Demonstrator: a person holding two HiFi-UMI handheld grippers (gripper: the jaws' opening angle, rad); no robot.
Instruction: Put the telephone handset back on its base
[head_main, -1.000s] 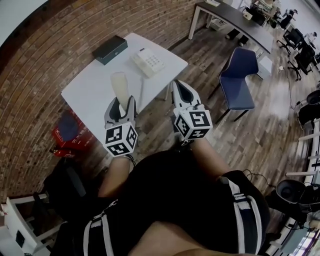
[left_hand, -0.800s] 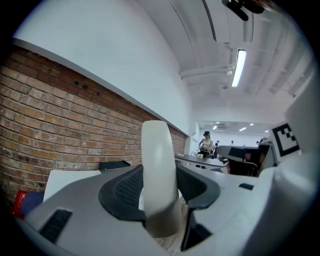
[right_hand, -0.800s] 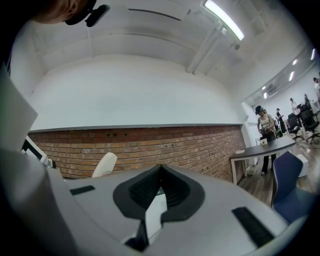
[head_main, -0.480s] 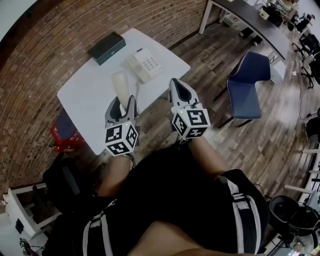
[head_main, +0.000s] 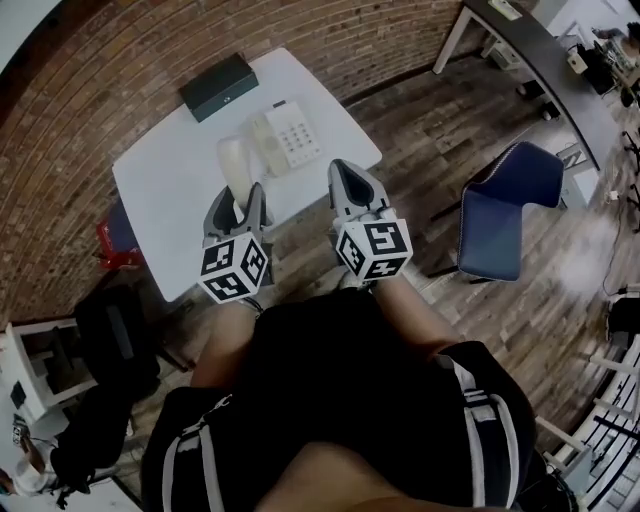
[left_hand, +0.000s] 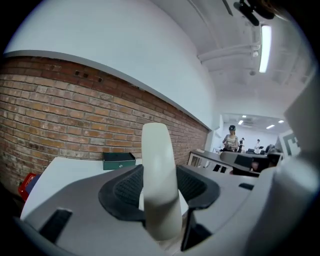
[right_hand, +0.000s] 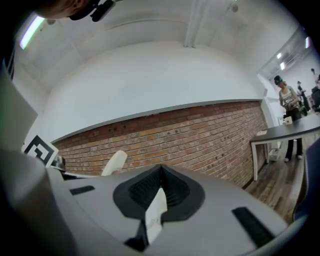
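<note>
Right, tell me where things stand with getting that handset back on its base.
Done: the handset is off the table, clamped in the left gripper. In hand: it is held just beside the base, not on it. Left: lowering it onto the base and letting go. The right gripper is shut, holding nothing.

Cream handset off its keypad base

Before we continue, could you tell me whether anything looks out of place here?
Yes: the handset is off its base, gripped in the left claw over the white table where the base sits.
</note>
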